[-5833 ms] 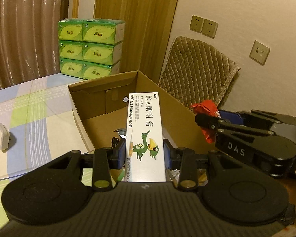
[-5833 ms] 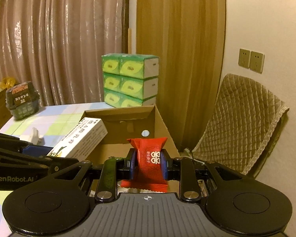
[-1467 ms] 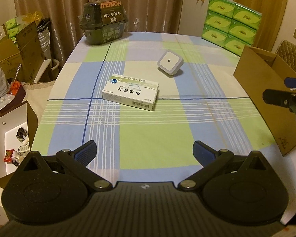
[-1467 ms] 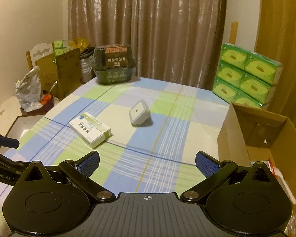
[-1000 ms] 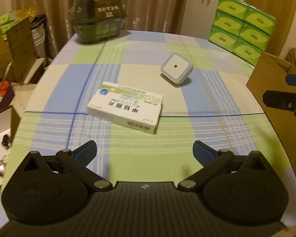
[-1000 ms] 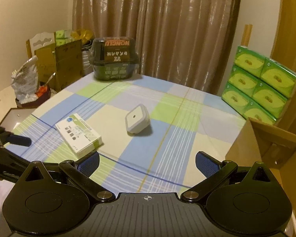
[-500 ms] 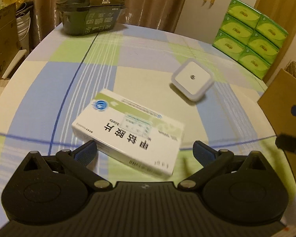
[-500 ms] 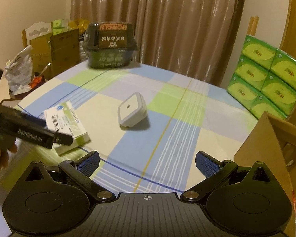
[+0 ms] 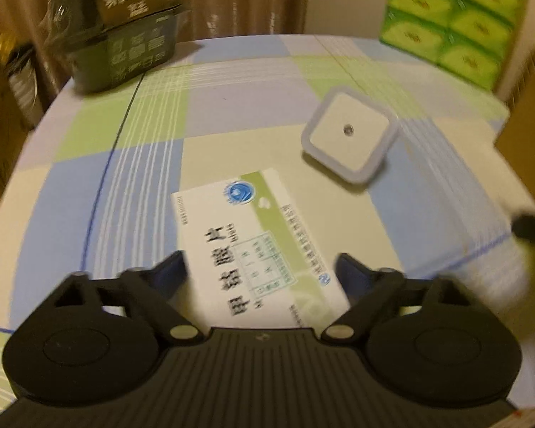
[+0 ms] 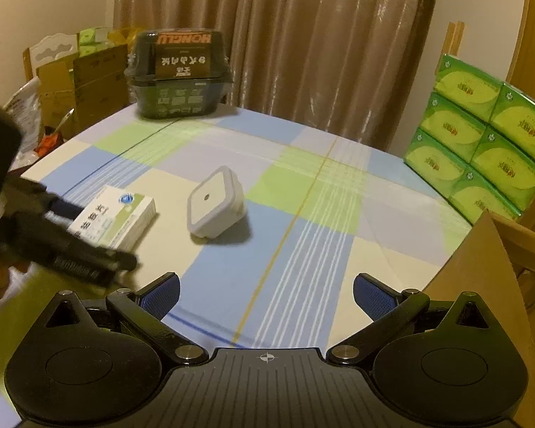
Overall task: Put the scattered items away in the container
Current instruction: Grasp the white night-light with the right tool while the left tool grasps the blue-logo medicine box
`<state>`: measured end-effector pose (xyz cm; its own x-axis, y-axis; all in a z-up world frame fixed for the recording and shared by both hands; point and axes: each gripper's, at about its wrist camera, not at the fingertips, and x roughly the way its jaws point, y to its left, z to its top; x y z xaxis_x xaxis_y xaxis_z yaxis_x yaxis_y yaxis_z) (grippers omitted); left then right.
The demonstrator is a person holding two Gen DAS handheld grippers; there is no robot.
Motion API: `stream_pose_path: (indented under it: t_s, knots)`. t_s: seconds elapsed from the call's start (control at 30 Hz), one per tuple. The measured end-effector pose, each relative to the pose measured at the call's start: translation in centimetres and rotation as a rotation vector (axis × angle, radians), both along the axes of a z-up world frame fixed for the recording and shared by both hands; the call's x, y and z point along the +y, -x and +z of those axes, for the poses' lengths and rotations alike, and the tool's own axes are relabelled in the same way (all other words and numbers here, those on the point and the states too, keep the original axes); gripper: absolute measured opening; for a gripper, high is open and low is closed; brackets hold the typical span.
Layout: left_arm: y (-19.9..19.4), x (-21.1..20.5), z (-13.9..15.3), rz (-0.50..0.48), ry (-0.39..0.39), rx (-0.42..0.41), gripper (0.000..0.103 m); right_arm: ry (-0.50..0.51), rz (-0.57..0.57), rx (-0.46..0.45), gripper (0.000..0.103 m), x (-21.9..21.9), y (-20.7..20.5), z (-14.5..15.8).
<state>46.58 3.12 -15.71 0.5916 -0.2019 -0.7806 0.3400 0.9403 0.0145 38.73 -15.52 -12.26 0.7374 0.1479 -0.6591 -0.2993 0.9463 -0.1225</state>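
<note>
A white and green medicine box [image 9: 256, 249] lies flat on the checked tablecloth [image 9: 132, 185]. My left gripper [image 9: 264, 271] is open, and its two fingers straddle the near end of the box. A white square night light [image 9: 349, 139] rests just beyond it to the right. In the right wrist view the same medicine box [image 10: 119, 219] and night light [image 10: 215, 207] lie ahead to the left, with the left gripper [image 10: 96, 233] over the box. My right gripper [image 10: 265, 292] hangs open and empty above the table. The open cardboard box [image 10: 481, 267] stands at the right edge.
A dark lidded container [image 10: 178, 75] sits at the table's far side. Stacked green tissue packs [image 10: 481, 135] stand at the back right. Cartons and bags [image 10: 75, 82] crowd the floor past the table's left edge. The left wrist view is motion-blurred.
My left gripper has moved forward and down until the medicine box lies between its open fingers. The right gripper has drifted closer to the night light. Both earlier held items are gone from the fingers.
</note>
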Motion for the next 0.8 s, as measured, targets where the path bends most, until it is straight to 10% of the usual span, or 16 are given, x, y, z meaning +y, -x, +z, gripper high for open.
stream_pose_path:
  t_s: [0.4,0.8]
  knots:
    - [2.5,3.1,0.1,0.021,-0.049,-0.003,0.071,0.025,0.114,-0.014,0.1,3.9,-6.6,-0.5]
    - [3.5,3.8,0.0,0.045,-0.007,-0.042,0.071,0.296,0.294,-0.07,0.082,8.5,-9.0,-5.7]
